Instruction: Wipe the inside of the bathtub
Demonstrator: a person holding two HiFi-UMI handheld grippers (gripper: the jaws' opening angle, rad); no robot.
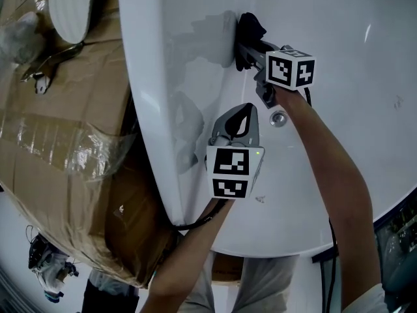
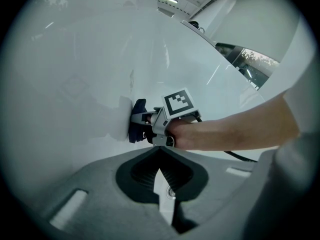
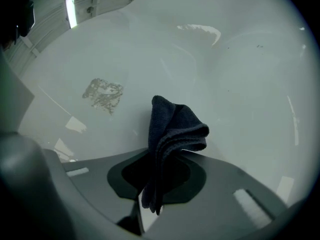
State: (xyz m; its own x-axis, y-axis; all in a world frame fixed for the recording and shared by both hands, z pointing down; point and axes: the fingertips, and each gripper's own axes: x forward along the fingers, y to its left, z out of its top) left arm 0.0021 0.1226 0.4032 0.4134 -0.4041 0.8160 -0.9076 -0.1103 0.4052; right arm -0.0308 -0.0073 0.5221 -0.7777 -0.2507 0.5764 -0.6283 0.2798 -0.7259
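Right gripper (image 1: 246, 47) pinches the cloth (image 1: 250, 26) against the tub (image 1: 365, 194) wall at 12 o'clock. Left gripper (image 1: 240, 119) hovers near centre, its jaws together and empty. Only a fold is pinched, so hard rubbing may pull it loose.

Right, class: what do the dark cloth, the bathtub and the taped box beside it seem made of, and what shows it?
Cloth: soft woven fabric, perhaps microfibre; it folds limply, matte and fuzzy.
Bathtub: glossy white acrylic or enamel, can't tell which; it shows bright reflections.
Box: brown cardboard, with wrinkled shiny clear tape over it.
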